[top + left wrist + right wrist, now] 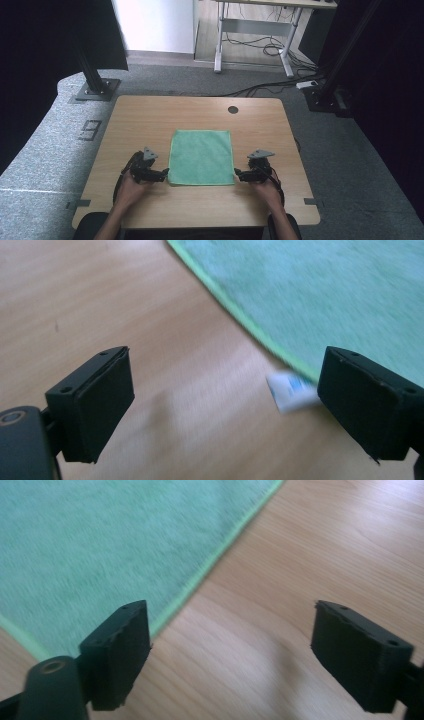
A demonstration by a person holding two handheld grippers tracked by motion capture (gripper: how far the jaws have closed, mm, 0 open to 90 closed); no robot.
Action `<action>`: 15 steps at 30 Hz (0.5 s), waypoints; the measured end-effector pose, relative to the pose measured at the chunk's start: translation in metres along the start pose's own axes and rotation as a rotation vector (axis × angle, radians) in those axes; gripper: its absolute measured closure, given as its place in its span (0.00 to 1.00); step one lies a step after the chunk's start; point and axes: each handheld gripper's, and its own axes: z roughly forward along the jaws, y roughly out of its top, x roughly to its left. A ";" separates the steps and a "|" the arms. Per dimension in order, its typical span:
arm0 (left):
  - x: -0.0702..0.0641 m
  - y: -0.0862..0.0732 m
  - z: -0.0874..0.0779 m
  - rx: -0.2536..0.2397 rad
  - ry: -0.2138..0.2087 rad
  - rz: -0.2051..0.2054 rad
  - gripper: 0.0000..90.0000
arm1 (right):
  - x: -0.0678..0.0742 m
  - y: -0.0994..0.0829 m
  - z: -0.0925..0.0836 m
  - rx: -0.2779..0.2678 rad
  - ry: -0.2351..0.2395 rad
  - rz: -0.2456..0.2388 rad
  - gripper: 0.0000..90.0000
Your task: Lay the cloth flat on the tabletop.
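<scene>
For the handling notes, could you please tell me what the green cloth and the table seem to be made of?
Green cloth: likely microfibre or terry, matte, with fuzzy nap and a stitched lighter hem. Table: wood or wood-look laminate, smooth and satin, with visible grain lines; which one is unclear.

Both handheld grippers, left gripper & right gripper, are black w/ a grey three-cornered plate on top, a dark cable looping off the back, blocky flat-padded jaws w/ small screw holes on their upper faces; forearms bare, no sleeves.
</scene>
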 end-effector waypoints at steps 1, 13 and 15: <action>0.001 -0.004 -0.003 0.001 -0.009 -0.008 0.09 | -0.002 -0.003 -0.003 0.008 -0.003 -0.003 0.15; 0.010 -0.025 -0.002 0.047 -0.024 -0.024 0.06 | -0.013 -0.026 -0.003 0.042 -0.018 0.033 0.01; 0.010 -0.026 0.001 0.038 -0.020 -0.027 0.03 | -0.013 -0.028 -0.001 0.042 -0.017 0.032 0.00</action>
